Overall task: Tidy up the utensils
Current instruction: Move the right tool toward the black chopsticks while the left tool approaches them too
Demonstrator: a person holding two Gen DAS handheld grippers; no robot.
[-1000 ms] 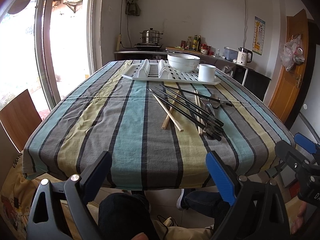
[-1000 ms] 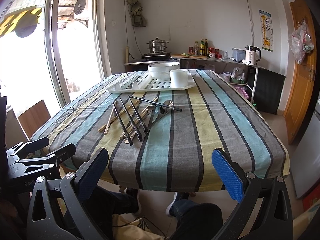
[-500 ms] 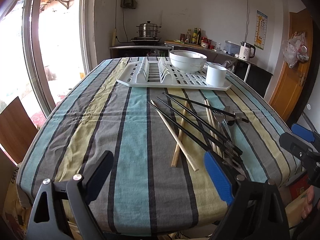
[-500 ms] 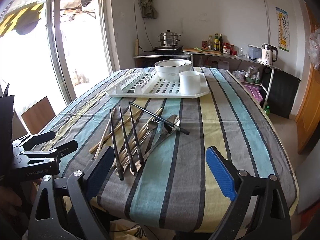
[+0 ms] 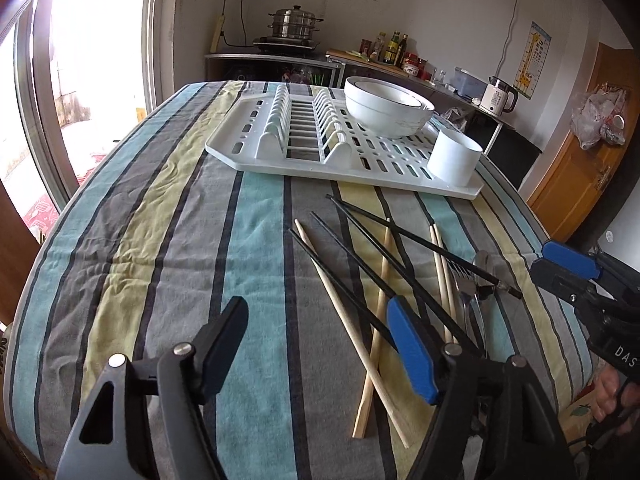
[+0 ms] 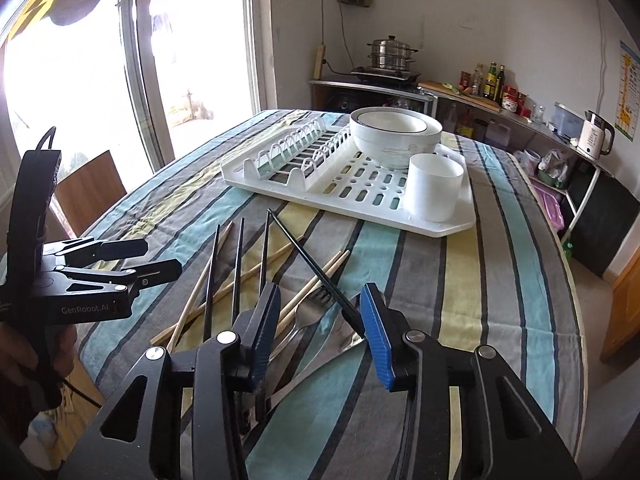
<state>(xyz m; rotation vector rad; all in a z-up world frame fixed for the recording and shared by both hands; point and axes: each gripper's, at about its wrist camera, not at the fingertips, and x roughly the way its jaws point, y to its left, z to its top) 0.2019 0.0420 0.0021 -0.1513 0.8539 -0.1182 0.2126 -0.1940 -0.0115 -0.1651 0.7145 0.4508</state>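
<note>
utensils (image 6: 280,280) lie under the right tongs (image 6: 320,332) — jaws closing, gripping nothing; left tongs (image 5: 316,344) part-open, utensils just right.

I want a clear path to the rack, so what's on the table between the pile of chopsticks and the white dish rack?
Nothing: only bare striped tablecloth separates the chopsticks from the dish rack, clearest in the left wrist view.

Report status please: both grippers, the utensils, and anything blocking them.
Left gripper and right gripper: jaws just closing, both empty. Chopsticks, fork loose on tablecloth, none in cup. Nothing in the way.
</note>
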